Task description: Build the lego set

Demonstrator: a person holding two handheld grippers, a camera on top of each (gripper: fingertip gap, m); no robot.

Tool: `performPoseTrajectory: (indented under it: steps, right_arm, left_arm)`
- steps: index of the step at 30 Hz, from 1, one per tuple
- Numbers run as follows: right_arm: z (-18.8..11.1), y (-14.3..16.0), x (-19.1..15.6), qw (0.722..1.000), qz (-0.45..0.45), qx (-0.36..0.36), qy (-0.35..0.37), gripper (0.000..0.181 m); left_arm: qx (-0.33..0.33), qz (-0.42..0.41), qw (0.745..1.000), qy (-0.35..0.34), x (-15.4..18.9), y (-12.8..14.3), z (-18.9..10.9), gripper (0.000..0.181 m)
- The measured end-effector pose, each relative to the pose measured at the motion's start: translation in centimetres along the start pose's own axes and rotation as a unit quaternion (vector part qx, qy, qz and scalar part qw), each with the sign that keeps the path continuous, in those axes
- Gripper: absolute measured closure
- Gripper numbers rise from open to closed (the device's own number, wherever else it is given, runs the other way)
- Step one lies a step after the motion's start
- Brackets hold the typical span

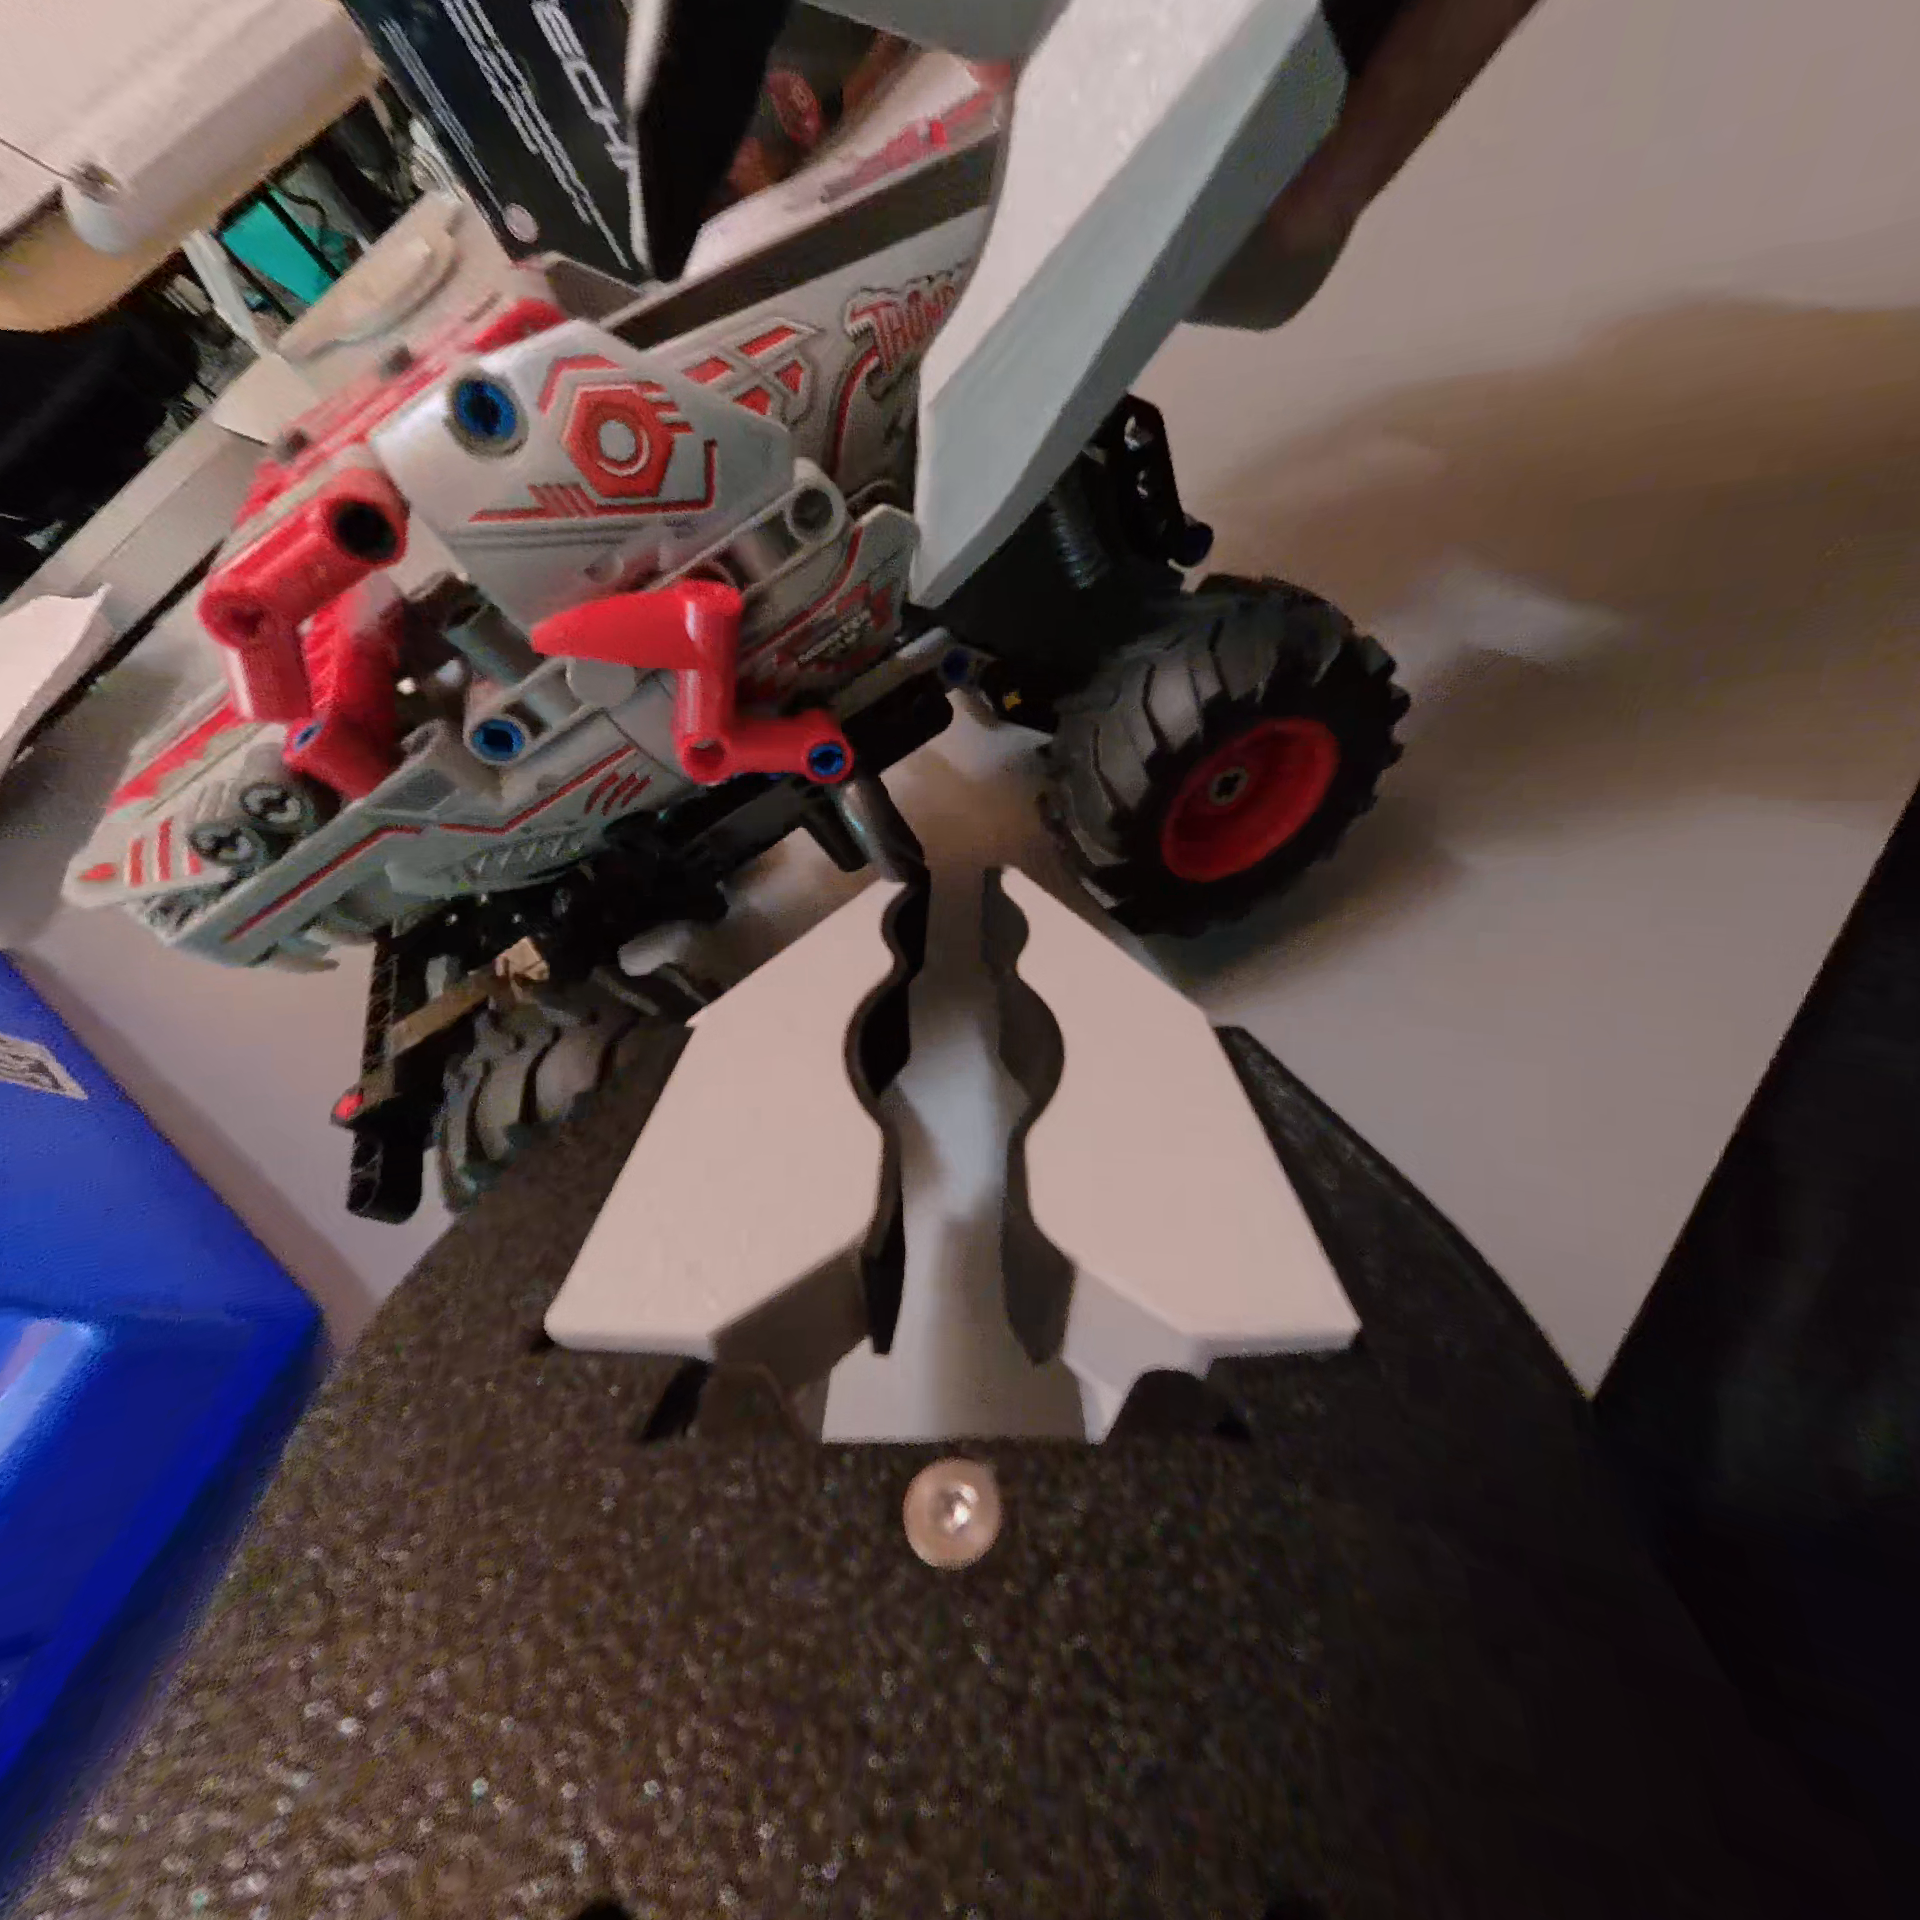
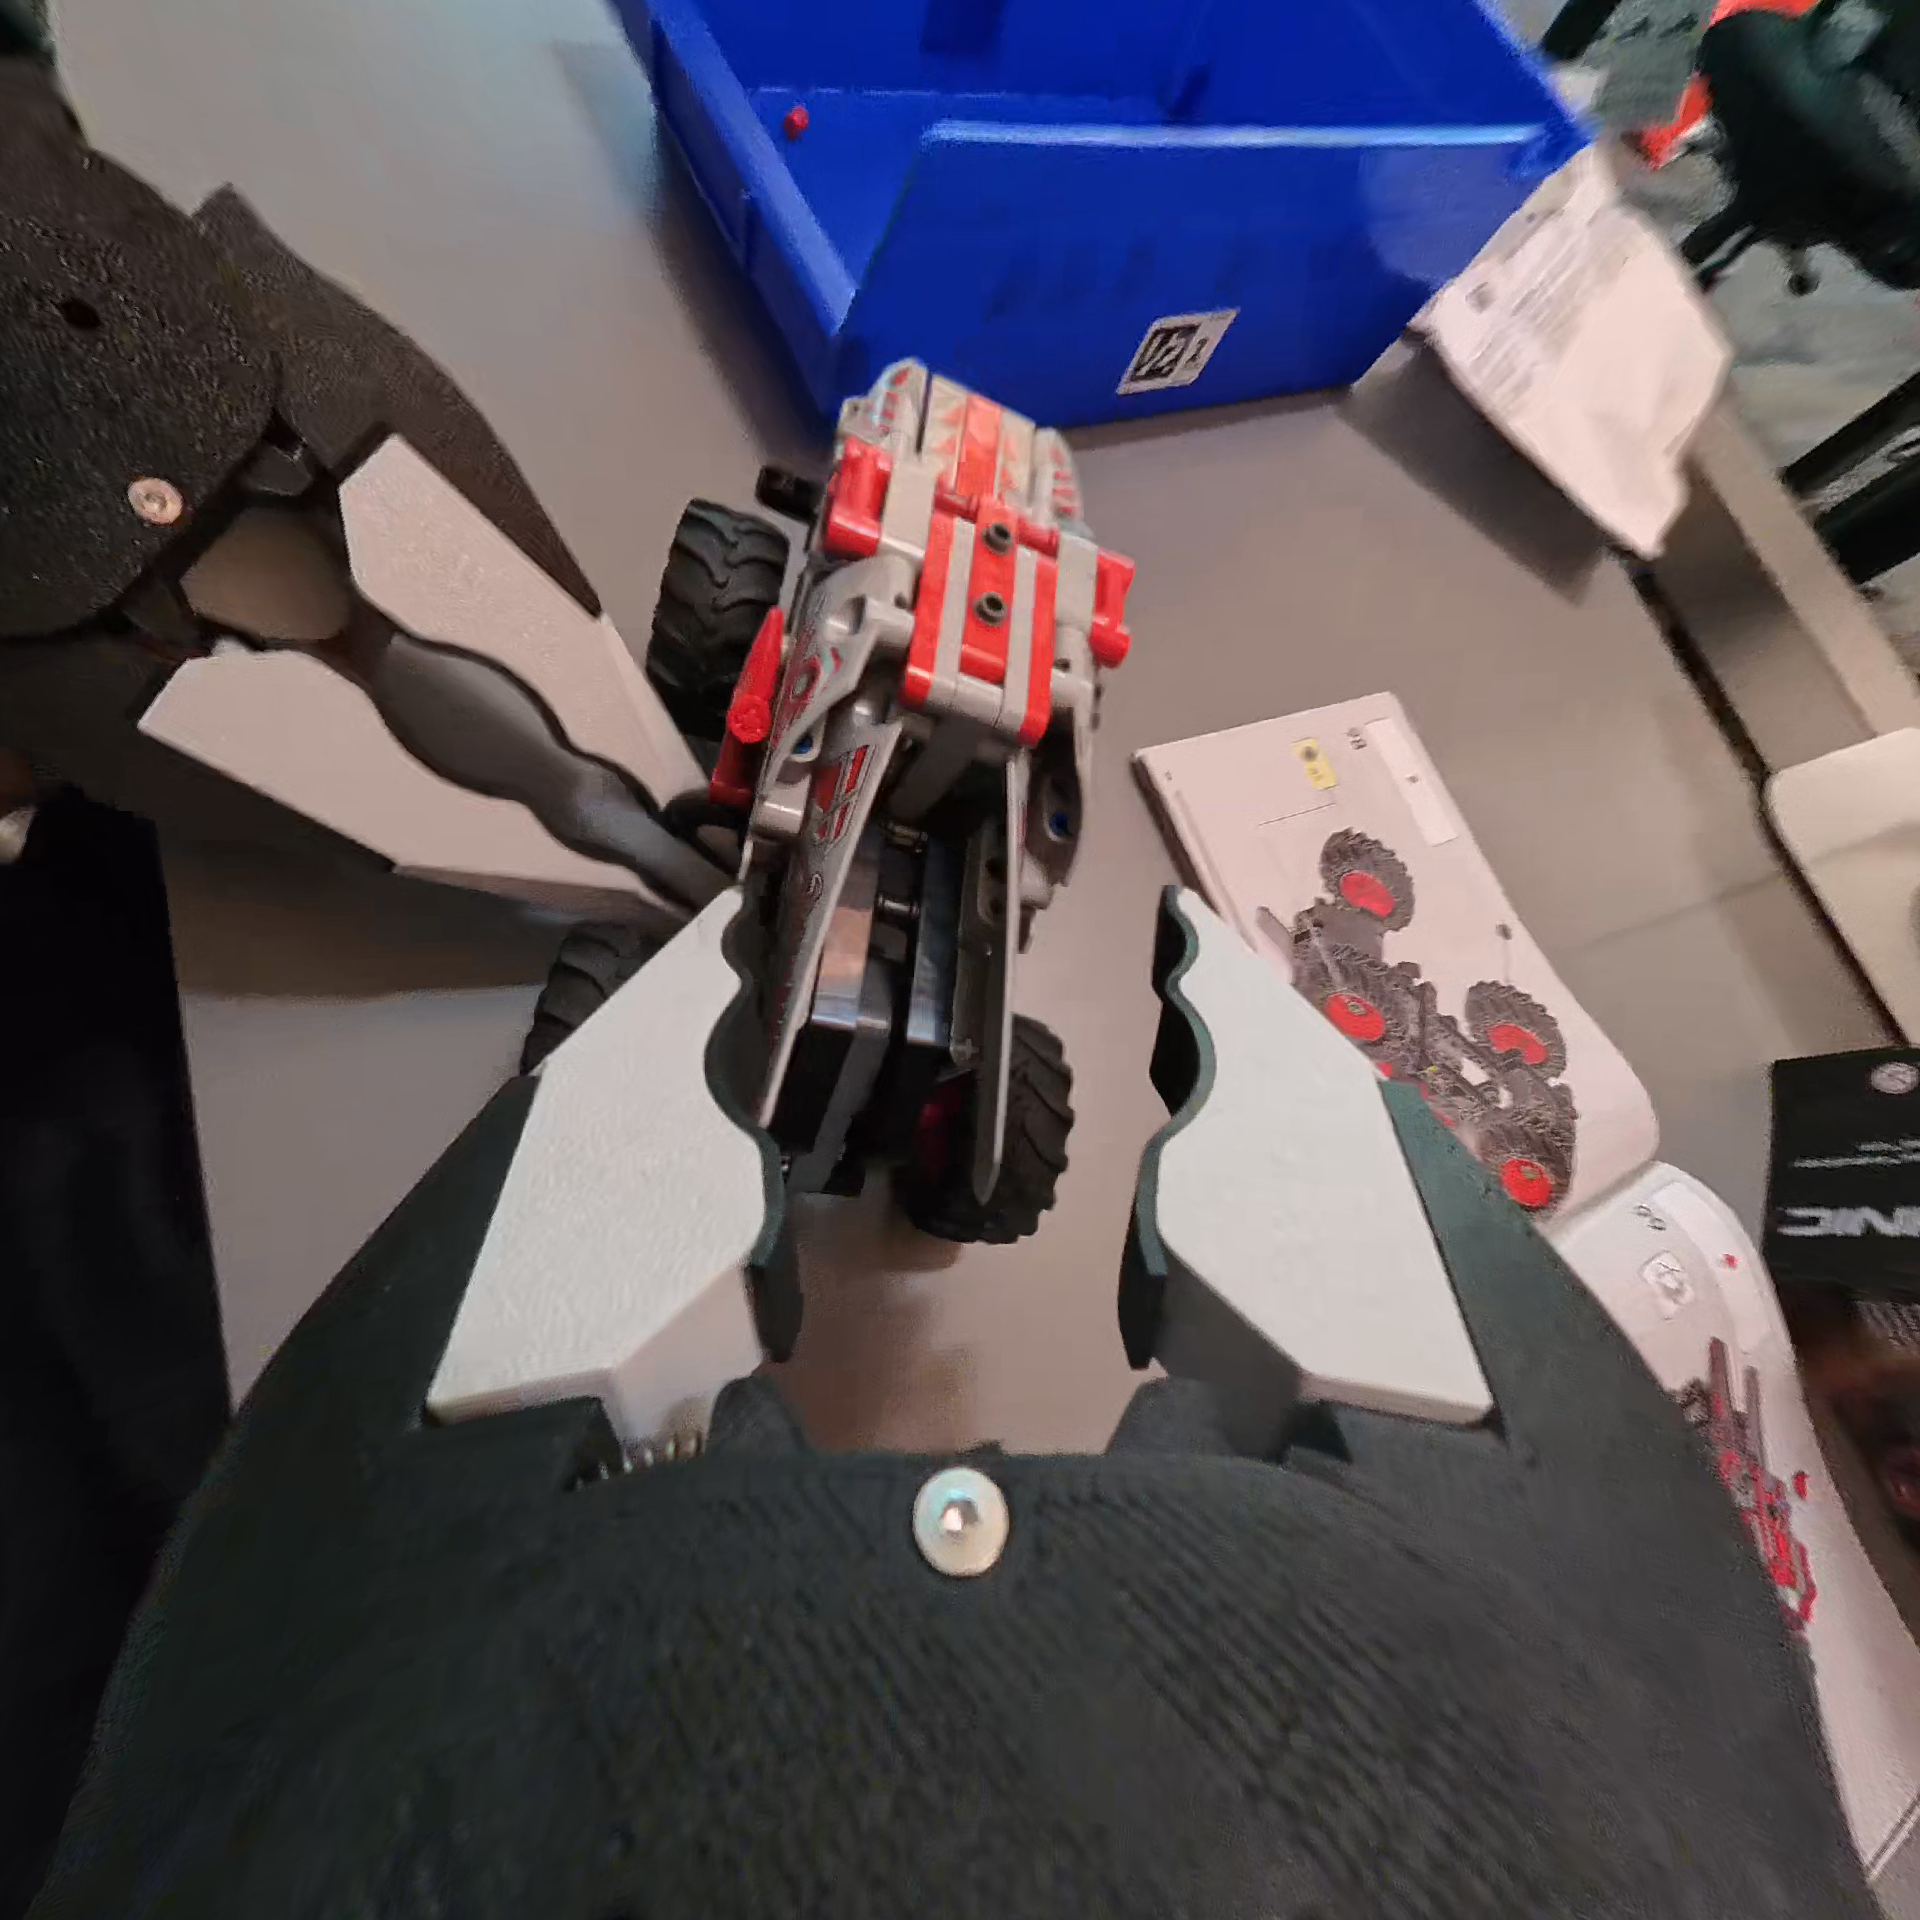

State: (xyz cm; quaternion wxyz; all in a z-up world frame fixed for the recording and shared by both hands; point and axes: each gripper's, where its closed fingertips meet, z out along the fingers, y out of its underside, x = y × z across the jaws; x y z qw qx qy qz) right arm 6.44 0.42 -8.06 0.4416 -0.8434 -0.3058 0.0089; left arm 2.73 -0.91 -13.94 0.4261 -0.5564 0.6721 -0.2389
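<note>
A grey and red lego monster truck [image 1: 582,582] [image 2: 935,665] stands tilted on the pale table [image 1: 1558,520]. It has black tyres with red hubs [image 1: 1236,748]. My left gripper [image 1: 951,883] is closed to a narrow gap at the truck's side. A dark axle [image 1: 871,821] sticks out of the chassis, and its end sits at the fingertips. The left gripper also shows in the right wrist view [image 2: 696,842]. My right gripper [image 2: 956,935] is open around the truck's rear. Its left finger [image 2: 644,1122] touches a side panel and its right finger [image 2: 1278,1143] is apart. One of its fingers [image 1: 1091,260] shows in the left wrist view.
A blue bin [image 2: 1039,239] [image 1: 104,1351] stands just beyond the truck. An open instruction booklet [image 2: 1403,935] lies to the right, with a black box [image 2: 1839,1174] [image 1: 540,125] and a paper sheet [image 2: 1579,343] nearby. The table's edge [image 1: 1766,1039] runs close on one side.
</note>
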Motion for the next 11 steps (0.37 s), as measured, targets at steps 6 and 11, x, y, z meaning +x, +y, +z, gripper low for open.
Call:
performPoseTrajectory:
  steps: [6, 11]
  right_arm:
    - [0.7, 1.1, -1.7, 0.995, -0.042, -0.022, -0.089, 0.12]
    - [-0.9, 3.1, 0.3, 0.987, -0.109, -0.054, -0.105, 0.126]
  left_arm:
    - [-0.009, 0.024, 1.0, -0.001, 0.4, 0.2, 0.2, 0.171]
    - [0.042, 0.0, 0.997, 0.058, 1.3, -0.9, -2.1, 0.168]
